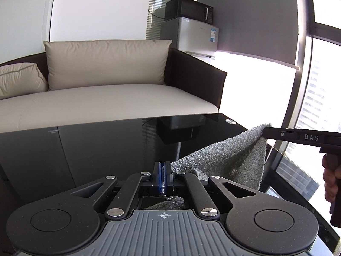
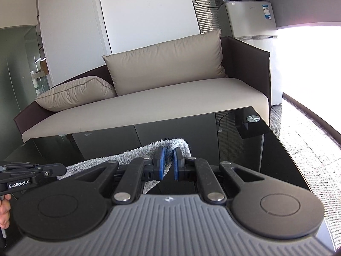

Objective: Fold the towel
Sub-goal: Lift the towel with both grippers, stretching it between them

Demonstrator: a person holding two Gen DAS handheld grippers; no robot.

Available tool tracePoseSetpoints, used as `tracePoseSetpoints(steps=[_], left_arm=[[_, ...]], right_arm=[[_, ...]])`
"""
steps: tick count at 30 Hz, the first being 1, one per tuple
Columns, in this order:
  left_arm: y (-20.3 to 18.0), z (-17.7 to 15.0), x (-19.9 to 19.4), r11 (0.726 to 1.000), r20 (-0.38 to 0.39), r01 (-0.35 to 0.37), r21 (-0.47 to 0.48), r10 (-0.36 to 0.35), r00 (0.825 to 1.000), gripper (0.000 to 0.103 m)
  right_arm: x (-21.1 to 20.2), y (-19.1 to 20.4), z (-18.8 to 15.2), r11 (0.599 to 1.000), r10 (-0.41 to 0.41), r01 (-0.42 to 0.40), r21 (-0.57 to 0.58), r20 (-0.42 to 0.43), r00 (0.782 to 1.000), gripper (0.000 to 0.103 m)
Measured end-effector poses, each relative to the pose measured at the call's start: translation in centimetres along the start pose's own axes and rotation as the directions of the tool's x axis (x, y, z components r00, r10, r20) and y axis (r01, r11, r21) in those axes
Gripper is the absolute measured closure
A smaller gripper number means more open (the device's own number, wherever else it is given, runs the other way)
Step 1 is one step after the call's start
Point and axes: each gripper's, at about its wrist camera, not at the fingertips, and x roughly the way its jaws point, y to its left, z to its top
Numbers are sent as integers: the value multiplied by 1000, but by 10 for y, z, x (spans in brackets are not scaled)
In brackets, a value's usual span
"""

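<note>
A grey terry towel [image 1: 230, 157] hangs stretched above the black glass table [image 1: 96, 145], held up by two corners. My left gripper [image 1: 163, 166] is shut on one towel corner, and cloth shows beneath its blue pads. In the left wrist view my right gripper [image 1: 265, 132] comes in from the right and pinches the other corner. In the right wrist view my right gripper [image 2: 168, 157] is shut on a bunched fold of the towel [image 2: 136, 152], which runs left to my left gripper [image 2: 62, 169]. A hand [image 1: 331, 181] holds the right gripper's handle.
A beige sofa [image 1: 102, 104] with two cushions stands just behind the table. A small fridge [image 1: 191, 36] with a microwave [image 1: 189, 8] on top is behind it. A bright window [image 1: 319, 85] fills the right side. A round metal fitting [image 2: 253, 118] marks the table's far right corner.
</note>
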Motion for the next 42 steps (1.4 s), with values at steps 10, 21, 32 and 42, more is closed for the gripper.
tracePoseSetpoints(steps=[10, 21, 32, 42], left_arm=[[-3, 23, 2, 1000, 46, 3, -1, -3, 999, 101], [-15, 46, -24, 1000, 94, 17, 12, -18, 995, 101], [-10, 40, -11, 1000, 54, 1, 2, -1, 999, 101], [-1, 38, 31, 999, 32, -17, 32, 16, 999, 101]], right_arm=[[12, -3, 9, 999, -27, 27, 18, 45, 999, 94], [-2, 6, 20, 999, 22, -25, 23, 115, 993, 94], [-9, 9, 21, 998, 40, -45, 39, 111, 993, 94], [30, -1, 8, 999, -13, 11, 44, 35, 999, 94]])
